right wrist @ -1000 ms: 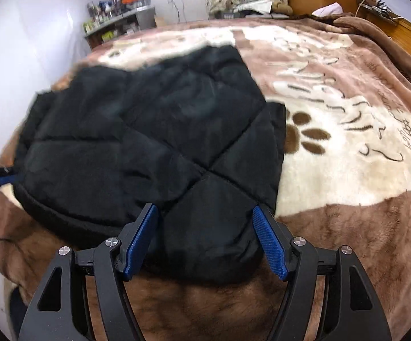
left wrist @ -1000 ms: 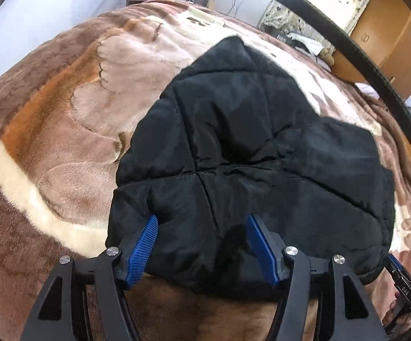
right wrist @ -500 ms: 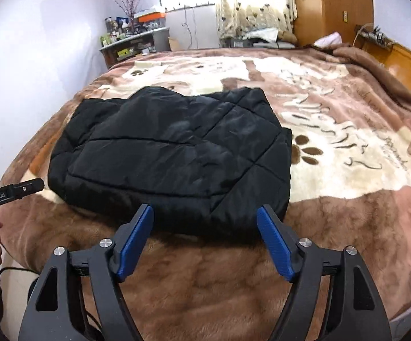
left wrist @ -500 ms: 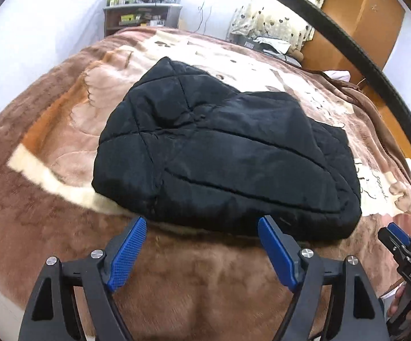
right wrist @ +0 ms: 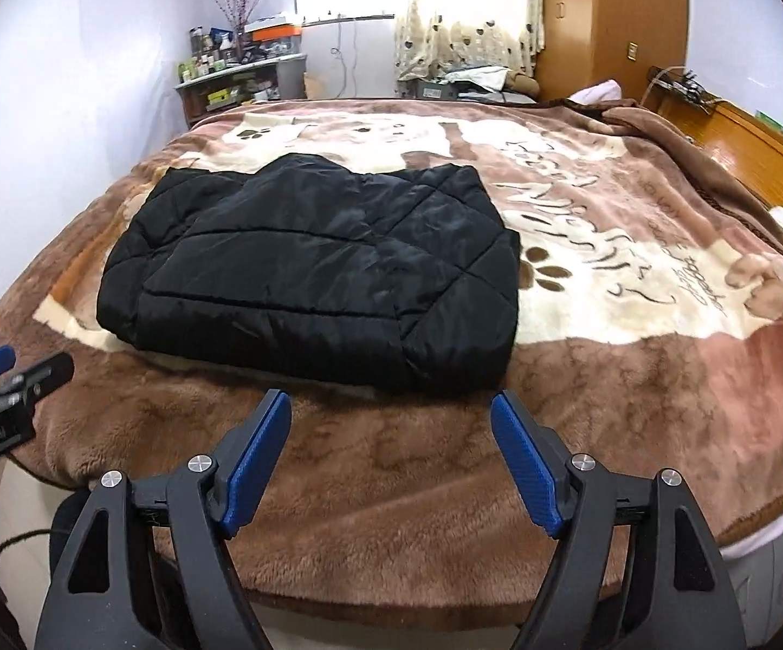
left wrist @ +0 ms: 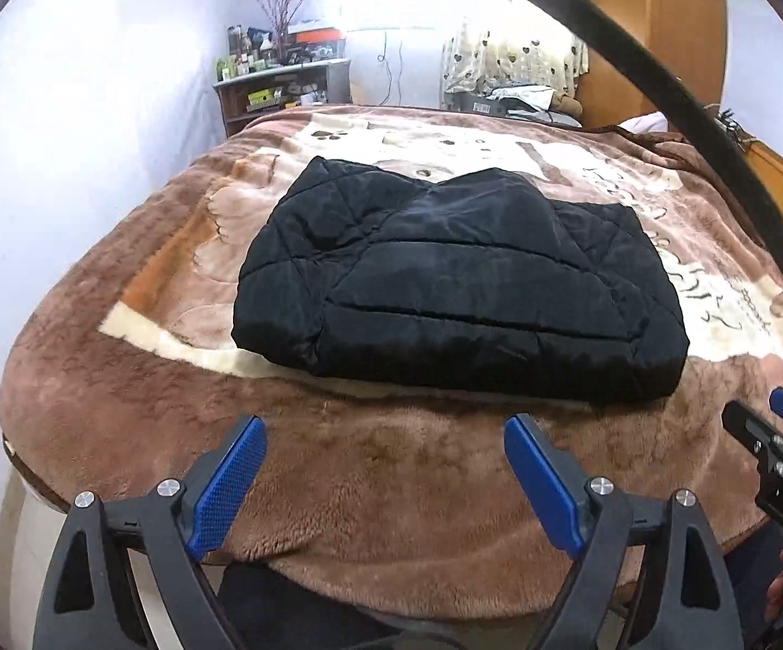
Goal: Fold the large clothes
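Note:
A folded black quilted jacket [left wrist: 445,292] [right wrist: 310,276] lies flat on the brown plush blanket [left wrist: 391,493] [right wrist: 391,487] that covers the bed. My left gripper [left wrist: 384,425] hovers over the blanket just short of the jacket's near edge, its jaws opening, nothing between the blue pads. My right gripper [right wrist: 391,400] hangs open in front of the jacket's near right corner, also empty. Each gripper shows at the edge of the other's view: the right gripper [left wrist: 759,433] and the left gripper [right wrist: 12,379].
A cluttered shelf [left wrist: 283,86] [right wrist: 239,76] stands against the far wall beside a curtained window [right wrist: 467,5]. A wooden wardrobe [right wrist: 608,16] and a wooden headboard [right wrist: 743,135] are on the right. A black cable [left wrist: 716,124] arcs across the left wrist view.
Both grippers have let go of the jacket's near edge, widened, and pulled back and up. The jacket now lies folded farther away on the blanket.

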The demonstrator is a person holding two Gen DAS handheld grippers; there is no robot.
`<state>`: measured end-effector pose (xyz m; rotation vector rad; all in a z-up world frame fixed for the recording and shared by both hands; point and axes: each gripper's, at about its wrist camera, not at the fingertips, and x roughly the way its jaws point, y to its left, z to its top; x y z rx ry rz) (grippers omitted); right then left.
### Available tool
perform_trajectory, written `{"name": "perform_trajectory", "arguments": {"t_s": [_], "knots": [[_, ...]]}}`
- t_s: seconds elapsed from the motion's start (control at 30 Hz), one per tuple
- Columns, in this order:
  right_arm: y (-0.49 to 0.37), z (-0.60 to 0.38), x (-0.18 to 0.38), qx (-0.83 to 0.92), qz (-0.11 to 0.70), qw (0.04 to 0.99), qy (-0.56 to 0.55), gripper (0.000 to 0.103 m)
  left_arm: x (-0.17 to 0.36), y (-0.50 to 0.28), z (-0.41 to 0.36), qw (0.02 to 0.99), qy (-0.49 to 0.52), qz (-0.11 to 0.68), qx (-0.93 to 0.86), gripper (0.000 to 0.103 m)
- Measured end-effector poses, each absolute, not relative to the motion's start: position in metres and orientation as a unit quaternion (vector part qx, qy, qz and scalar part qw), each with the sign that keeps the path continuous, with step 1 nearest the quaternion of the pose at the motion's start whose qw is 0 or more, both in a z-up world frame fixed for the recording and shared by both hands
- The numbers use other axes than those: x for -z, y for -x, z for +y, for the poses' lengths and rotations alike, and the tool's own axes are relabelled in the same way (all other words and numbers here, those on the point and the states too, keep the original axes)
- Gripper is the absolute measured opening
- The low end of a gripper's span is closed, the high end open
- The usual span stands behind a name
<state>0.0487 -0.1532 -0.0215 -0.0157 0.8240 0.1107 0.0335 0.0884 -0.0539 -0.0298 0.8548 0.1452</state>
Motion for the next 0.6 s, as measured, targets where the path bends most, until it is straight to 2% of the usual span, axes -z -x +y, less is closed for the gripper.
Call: {"name": "perform_trajectory", "arguments": {"t_s": [0.6], "knots": [[-0.031, -0.146, 0.029, -0.049, 0.404, 0.913, 0.010, 0.076, 0.051, -0.007, 0.068, 0.913, 0.017, 0.404, -0.058, 0.090]]}}
